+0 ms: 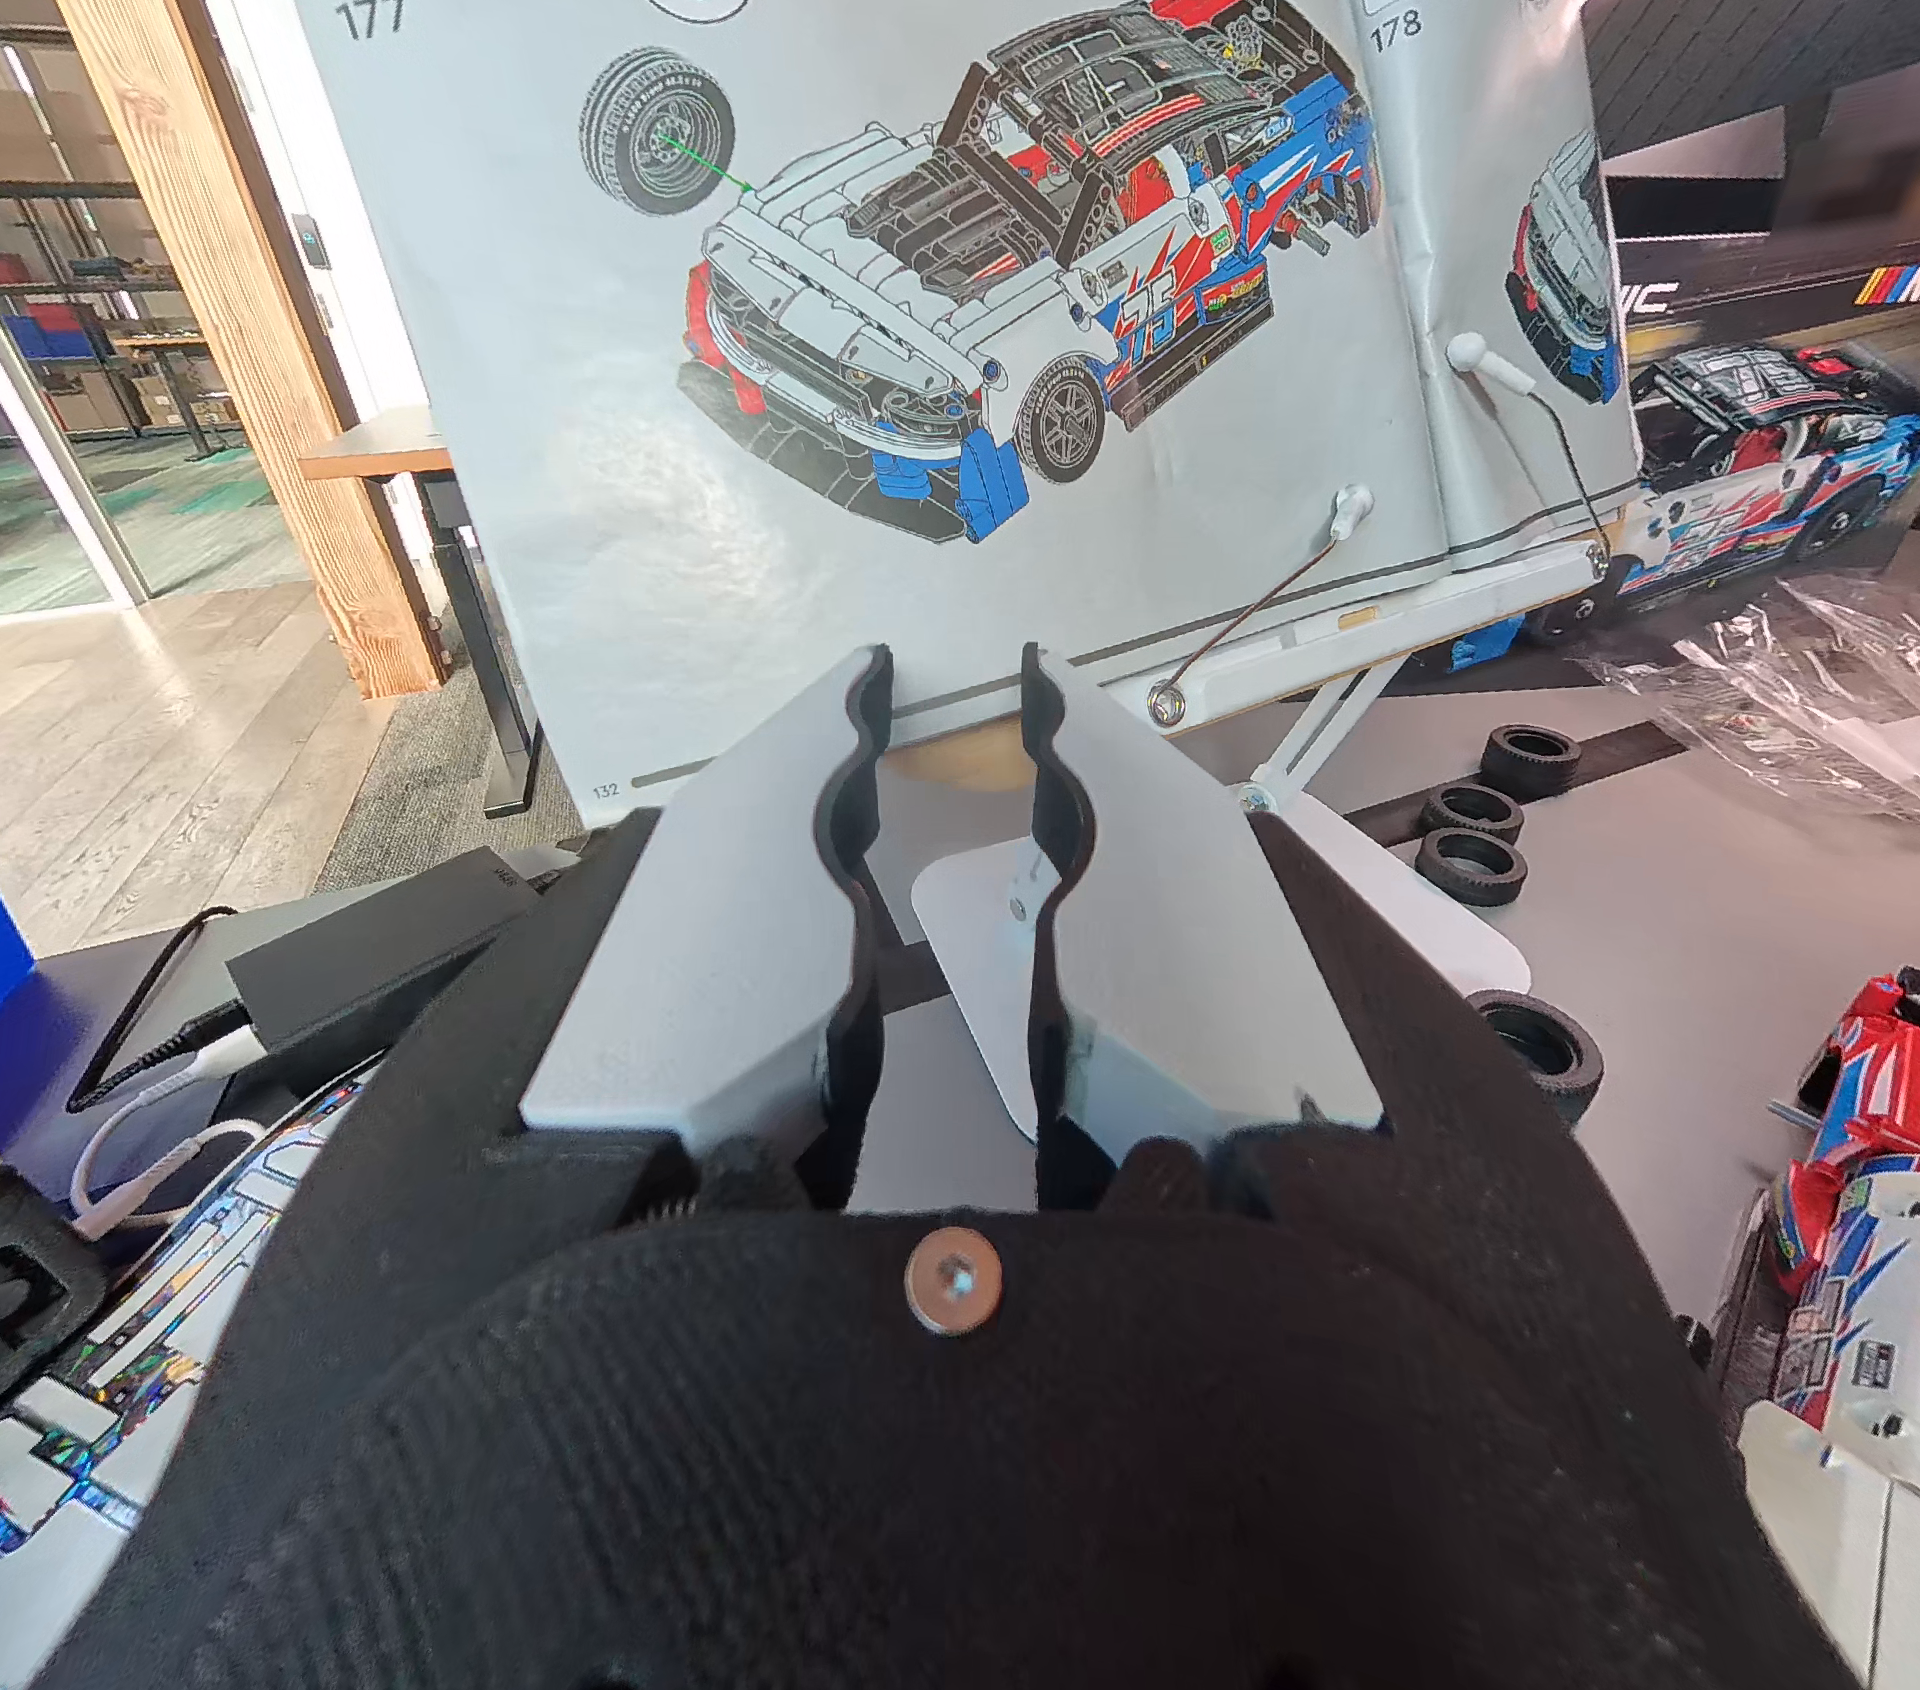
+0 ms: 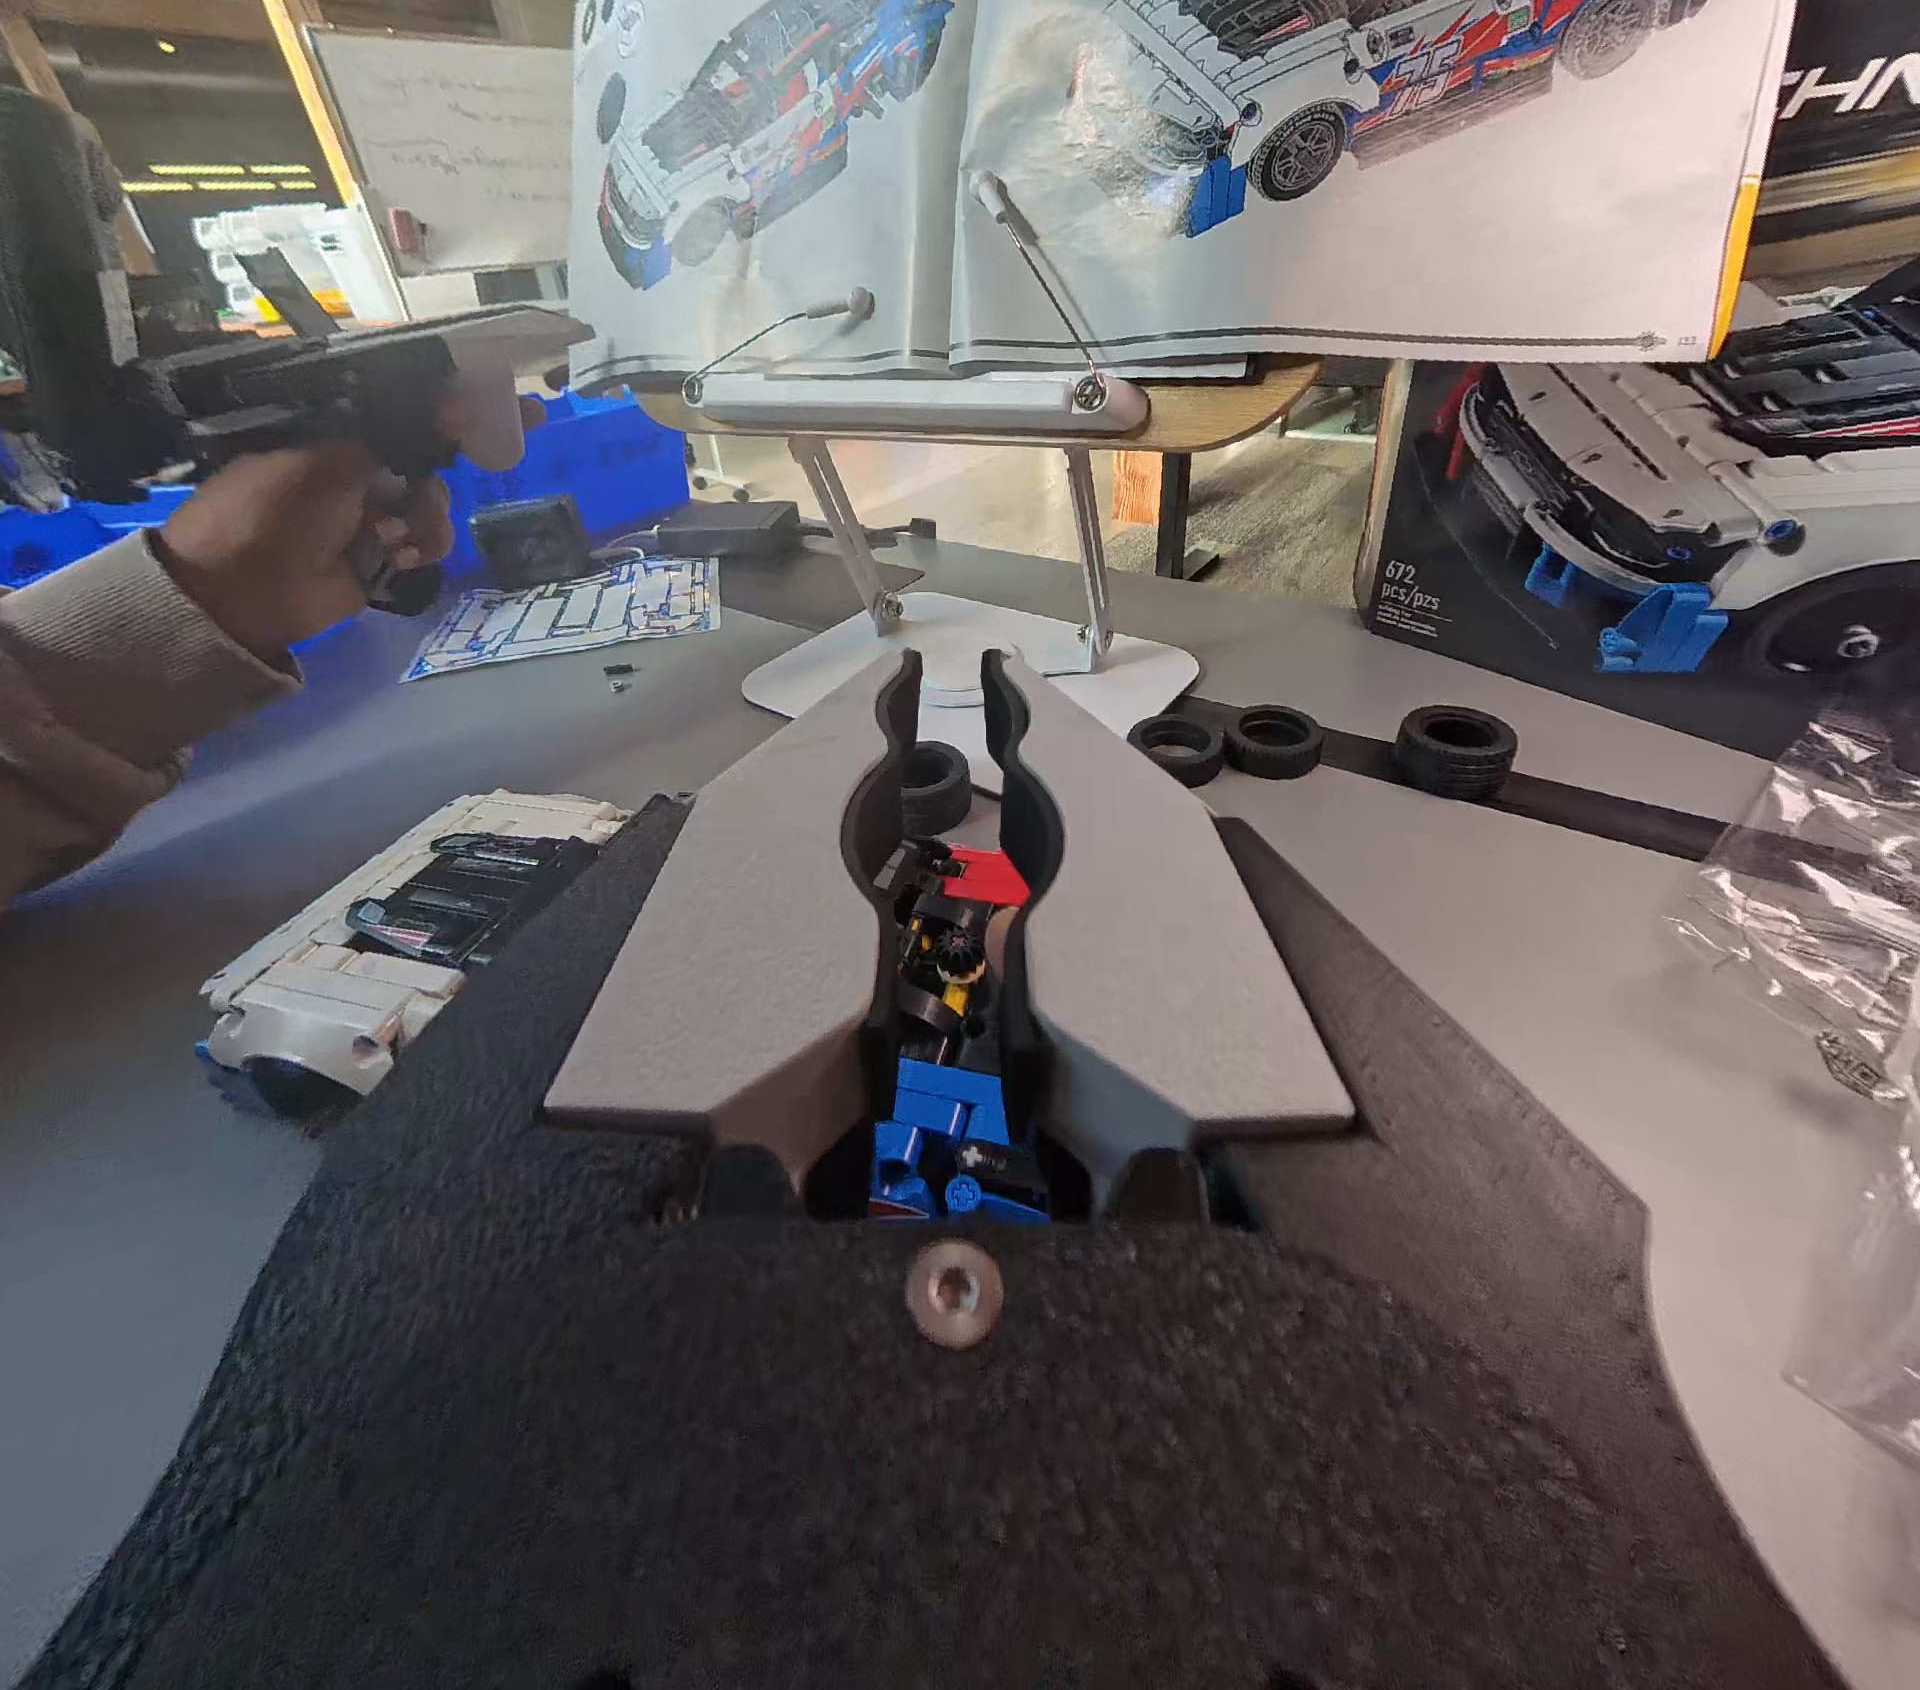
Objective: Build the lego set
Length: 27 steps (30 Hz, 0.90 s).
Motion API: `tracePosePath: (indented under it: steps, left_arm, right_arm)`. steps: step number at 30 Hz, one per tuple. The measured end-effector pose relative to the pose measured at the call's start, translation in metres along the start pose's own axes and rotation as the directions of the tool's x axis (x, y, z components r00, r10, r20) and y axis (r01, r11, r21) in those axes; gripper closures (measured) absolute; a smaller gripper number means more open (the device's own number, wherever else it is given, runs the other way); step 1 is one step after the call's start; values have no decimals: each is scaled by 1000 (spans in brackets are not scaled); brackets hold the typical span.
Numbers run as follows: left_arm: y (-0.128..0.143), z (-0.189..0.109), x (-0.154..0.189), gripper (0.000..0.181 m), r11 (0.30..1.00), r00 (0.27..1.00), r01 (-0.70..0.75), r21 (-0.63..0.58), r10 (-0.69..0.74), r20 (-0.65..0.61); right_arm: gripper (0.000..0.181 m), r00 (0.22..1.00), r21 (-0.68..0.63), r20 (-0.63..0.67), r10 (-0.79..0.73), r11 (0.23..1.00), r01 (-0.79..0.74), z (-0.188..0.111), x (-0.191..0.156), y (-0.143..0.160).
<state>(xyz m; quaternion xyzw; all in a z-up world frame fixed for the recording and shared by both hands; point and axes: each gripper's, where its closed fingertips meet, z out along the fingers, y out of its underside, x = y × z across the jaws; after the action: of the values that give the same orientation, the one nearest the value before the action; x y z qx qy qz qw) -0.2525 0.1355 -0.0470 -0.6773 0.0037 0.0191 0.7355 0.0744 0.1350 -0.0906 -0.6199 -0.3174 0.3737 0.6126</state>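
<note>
The partly built lego car [image 2: 353, 954], white with red and blue panels, lies on the grey table under my right gripper [image 2: 951, 664]. Its red, black and blue parts fill the narrow gap between the fingers; contact is unclear. The car also shows at the right edge of the left wrist view [image 1: 1849, 1225]. My left gripper [image 1: 956, 669] is open and empty, raised and facing the open instruction booklet [image 1: 831, 290]. Several loose black tyres [image 2: 1273, 741] lie by the stand; one tyre [image 2: 935, 783] sits just ahead of my right fingertips. The tyres also show in the left wrist view [image 1: 1470, 840].
The booklet rests on a white stand [image 2: 1132, 664] at the table's middle. The set's box [image 2: 1662, 518] stands at the right, with clear plastic bags [image 2: 1818, 934] in front of it. A sticker sheet [image 2: 571, 617], a black power adapter [image 1: 384, 954] and blue bins [image 2: 603, 445] lie at the left. Spacing between my two grippers at the tips: around 35 cm.
</note>
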Motion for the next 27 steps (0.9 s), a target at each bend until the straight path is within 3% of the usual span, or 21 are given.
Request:
tracePosePath:
  steps: [7, 11, 15, 27]
  left_arm:
    - [-23, -9, -3, 160, 998, 999, -34, 43, 33, 24]
    - [-30, -14, -7, 176, 997, 999, -35, 62, 32, 38]
    - [-36, -19, -14, 179, 996, 997, -45, 80, 40, 59]
    - [-20, -12, -33, 180, 996, 993, -50, 77, 41, 112]
  right_arm:
    - [160, 999, -1, 31, -44, 999, 44, 0, -10, 7]
    - [154, 995, 0, 16, -99, 995, 99, 0, -12, 9]
    - [151, 993, -6, 11, -119, 993, 119, 3, -12, 14]
    - [154, 994, -14, 22, -111, 994, 111, 1, -9, 19]
